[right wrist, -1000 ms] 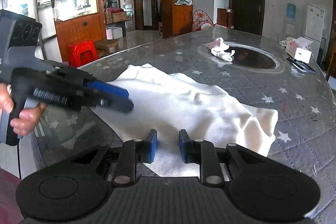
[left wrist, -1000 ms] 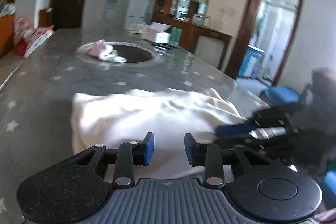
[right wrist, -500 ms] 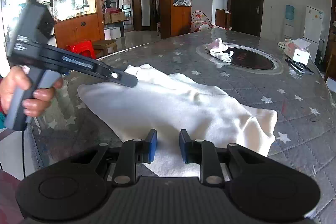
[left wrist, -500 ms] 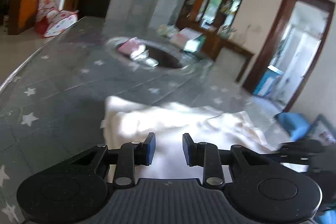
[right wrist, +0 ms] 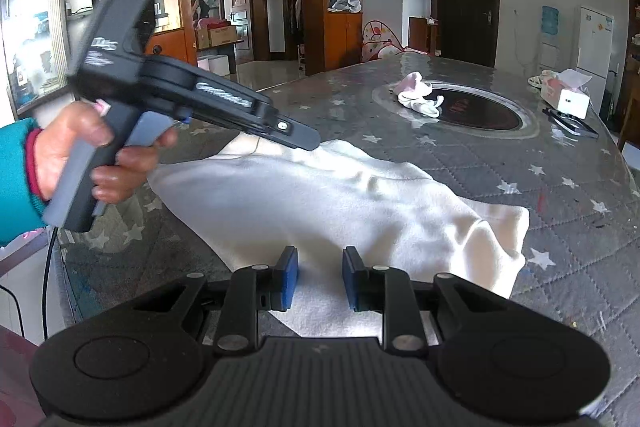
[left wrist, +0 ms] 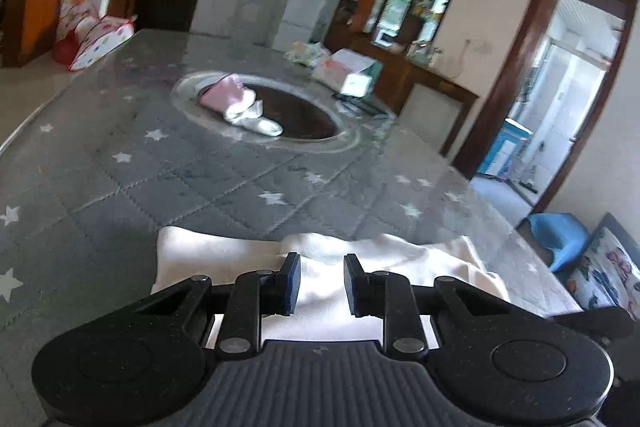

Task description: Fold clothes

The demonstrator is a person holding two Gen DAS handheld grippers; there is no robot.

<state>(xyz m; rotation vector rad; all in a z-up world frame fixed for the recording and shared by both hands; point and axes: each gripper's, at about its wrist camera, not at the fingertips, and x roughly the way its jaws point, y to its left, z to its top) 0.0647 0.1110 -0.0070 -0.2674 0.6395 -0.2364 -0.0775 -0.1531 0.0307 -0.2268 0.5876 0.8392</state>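
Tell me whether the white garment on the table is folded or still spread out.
Spread out, not folded: the white garment lies loose and rumpled across the table, with no neat folded layers.

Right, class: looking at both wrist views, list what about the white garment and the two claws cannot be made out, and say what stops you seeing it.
- White garment, left wrist view: its near part is hidden behind the left claw.
- White garment, right wrist view: its near edge is covered by the right claw.
- Left claw's tip in the right wrist view: seen side-on and blurred, so its opening is unreadable there.
- Type of garment: too crumpled to tell.
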